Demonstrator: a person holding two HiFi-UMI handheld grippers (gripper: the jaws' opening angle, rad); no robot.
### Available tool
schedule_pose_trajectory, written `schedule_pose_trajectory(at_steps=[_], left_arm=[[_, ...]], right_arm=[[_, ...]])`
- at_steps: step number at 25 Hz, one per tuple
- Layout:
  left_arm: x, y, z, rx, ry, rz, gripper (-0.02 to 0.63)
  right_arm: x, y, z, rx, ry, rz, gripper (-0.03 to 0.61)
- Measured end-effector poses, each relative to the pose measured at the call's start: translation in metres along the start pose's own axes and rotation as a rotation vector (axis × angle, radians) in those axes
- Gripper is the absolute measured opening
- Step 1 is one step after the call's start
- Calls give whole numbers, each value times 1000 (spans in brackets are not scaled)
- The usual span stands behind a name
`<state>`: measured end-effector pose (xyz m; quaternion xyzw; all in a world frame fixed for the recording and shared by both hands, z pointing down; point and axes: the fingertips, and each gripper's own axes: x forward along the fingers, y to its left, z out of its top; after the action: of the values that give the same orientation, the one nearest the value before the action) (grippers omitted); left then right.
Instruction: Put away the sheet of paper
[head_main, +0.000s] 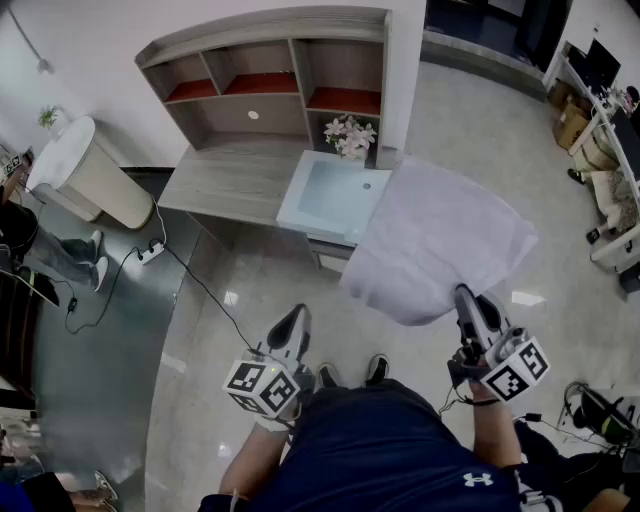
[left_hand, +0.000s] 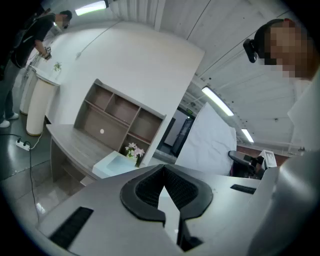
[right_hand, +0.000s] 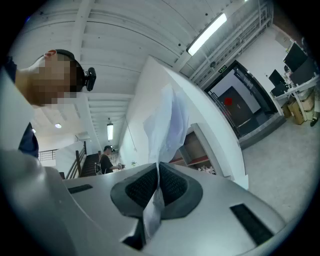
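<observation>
A large white sheet of paper (head_main: 440, 240) hangs in the air over the floor, in front of the desk. My right gripper (head_main: 463, 293) is shut on its near bottom edge. In the right gripper view the paper (right_hand: 167, 120) rises from between the shut jaws of the right gripper (right_hand: 158, 165). My left gripper (head_main: 298, 315) is held lower left of the sheet, apart from it. In its own view the left gripper (left_hand: 163, 167) has its pads together with nothing between them, and the sheet (left_hand: 210, 135) shows to the right.
A wooden desk (head_main: 220, 185) with a shelf unit (head_main: 270, 80) stands ahead. On it are a pale blue-white tray (head_main: 335, 195) and flowers (head_main: 350, 133). A white pedestal (head_main: 85, 170), a power strip (head_main: 150, 252) with cable and a bystander (head_main: 40, 250) are at the left.
</observation>
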<state>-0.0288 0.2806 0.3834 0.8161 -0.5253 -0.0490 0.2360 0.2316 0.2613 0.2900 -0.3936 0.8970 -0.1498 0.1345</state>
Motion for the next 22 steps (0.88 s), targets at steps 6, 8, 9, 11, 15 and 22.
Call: schedule_pose_trajectory(at_steps=[6, 8, 9, 11, 15, 22], left_arm=[[3, -3, 5, 13, -6, -1, 15], [3, -3, 8, 19, -10, 1, 15], [4, -4, 9, 22, -12, 1, 15], [5, -7, 10, 28, -15, 1, 15], [9, -17, 9, 35, -16, 10, 15], [20, -23, 9, 68, -37, 44, 15]], right_arm=[[2, -2, 1, 2, -6, 5, 14], [2, -3, 0, 3, -4, 4, 14], [1, -4, 0, 2, -3, 3, 14], [0, -6, -1, -3, 4, 5, 14], [-3, -12, -1, 3, 17, 18, 14], [-6, -36, 1, 43, -4, 32, 14]])
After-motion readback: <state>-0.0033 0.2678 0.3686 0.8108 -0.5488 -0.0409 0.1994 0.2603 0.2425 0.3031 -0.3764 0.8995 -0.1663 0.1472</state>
